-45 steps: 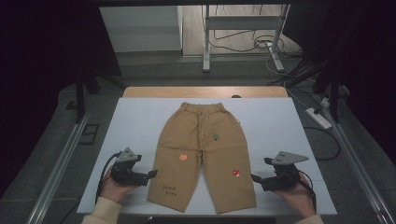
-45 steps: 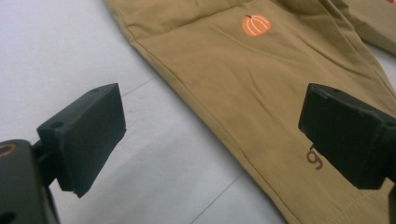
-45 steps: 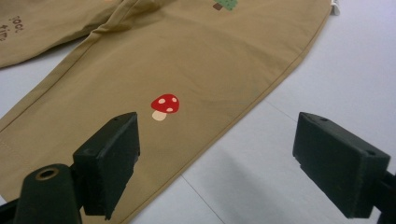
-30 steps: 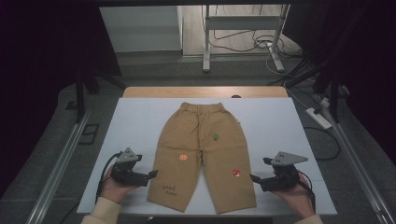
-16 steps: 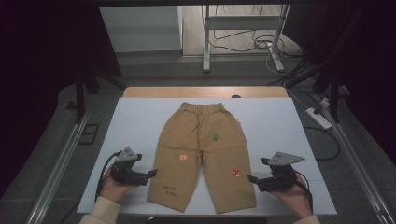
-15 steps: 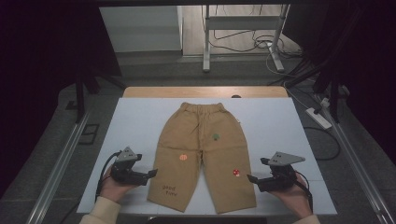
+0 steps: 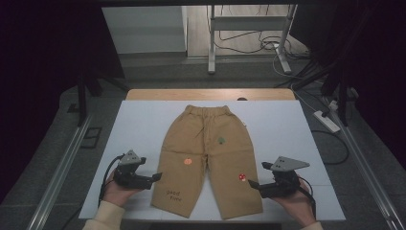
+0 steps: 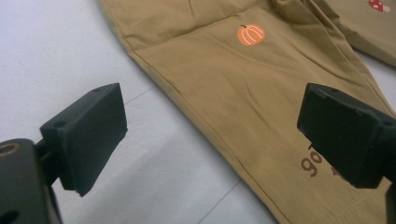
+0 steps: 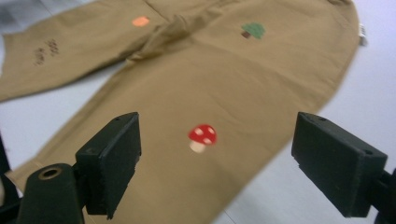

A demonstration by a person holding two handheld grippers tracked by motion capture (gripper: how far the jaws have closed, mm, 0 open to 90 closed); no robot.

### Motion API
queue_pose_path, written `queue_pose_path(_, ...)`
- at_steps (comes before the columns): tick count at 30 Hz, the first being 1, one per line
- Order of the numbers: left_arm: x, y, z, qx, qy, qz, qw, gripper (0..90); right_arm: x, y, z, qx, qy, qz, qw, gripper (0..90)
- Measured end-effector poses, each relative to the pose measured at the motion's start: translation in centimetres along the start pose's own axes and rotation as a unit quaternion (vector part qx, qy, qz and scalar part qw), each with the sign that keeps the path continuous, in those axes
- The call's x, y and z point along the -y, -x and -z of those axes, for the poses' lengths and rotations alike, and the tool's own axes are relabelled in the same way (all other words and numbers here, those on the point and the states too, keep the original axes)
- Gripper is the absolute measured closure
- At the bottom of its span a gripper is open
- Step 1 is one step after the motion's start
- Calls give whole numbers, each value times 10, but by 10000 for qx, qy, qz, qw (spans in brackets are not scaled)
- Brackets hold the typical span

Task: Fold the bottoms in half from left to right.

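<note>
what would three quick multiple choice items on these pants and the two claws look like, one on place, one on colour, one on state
1. Where does the mushroom patch sit on the pants?
A. on the leg nearest the right claw
B. on the waistband
C. on the leg nearest the left claw

2. What colour is the pumpkin patch?
A. blue
B. orange
C. white

3. How does the left claw stand?
A. shut on the hem
B. open, holding nothing
C. shut on a cable

Answers:
1 A, the high view shows the mushroom on the leg beside the right claw.
2 B, the left gripper view shows it orange on tan cloth.
3 B, its jaws stand wide apart above the leg's edge.
</note>
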State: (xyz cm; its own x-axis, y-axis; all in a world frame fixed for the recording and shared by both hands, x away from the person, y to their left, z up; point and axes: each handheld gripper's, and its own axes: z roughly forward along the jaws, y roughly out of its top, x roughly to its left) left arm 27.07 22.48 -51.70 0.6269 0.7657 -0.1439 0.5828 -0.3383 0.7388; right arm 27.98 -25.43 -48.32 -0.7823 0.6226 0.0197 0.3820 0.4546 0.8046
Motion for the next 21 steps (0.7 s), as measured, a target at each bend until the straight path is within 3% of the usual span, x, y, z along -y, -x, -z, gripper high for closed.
queue_pose_path(14,-1,3,0,-37,-6,-55,10000,88,-18,-19,-23,-343,-65,254,9991,162)
queue_pose_path(21,-1,3,-2,-31,-11,-67,10000,88,-23,-22,-32,-430,-100,297,9986,163)
